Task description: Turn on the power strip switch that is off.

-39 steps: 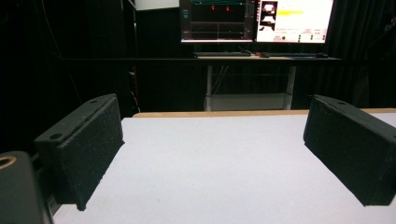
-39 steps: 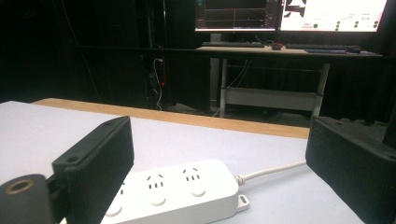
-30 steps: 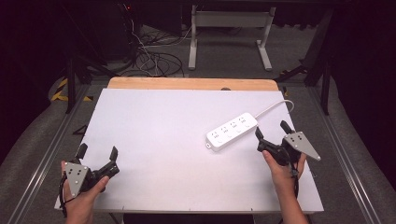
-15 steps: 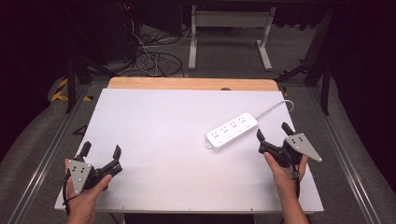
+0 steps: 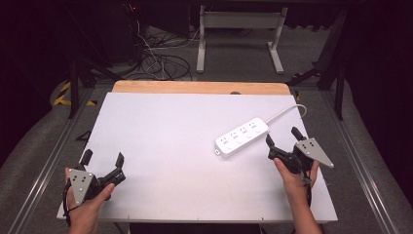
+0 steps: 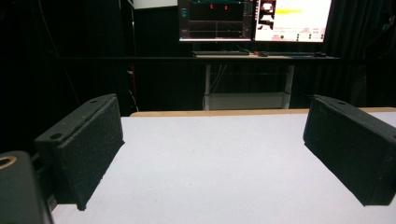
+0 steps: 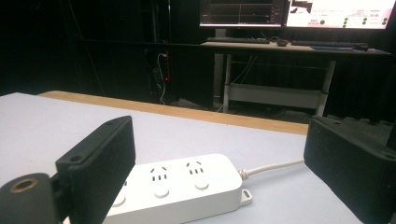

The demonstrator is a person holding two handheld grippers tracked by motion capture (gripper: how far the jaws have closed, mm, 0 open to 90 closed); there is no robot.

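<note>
Fingers apart on both: left gripper (image 5: 103, 164) at near-left corner of white surface (image 5: 185, 146), nothing between them; right gripper (image 5: 283, 138) at right side, just beside white power strip (image 5: 242, 137), which lies flat, cord (image 5: 287, 111) trailing off right edge.

A white power strip (image 5: 242, 137) lies flat on the table's right half, angled toward the far right. Its sockets face up. Its white cable (image 5: 287, 111) trails off the far right end.
</note>
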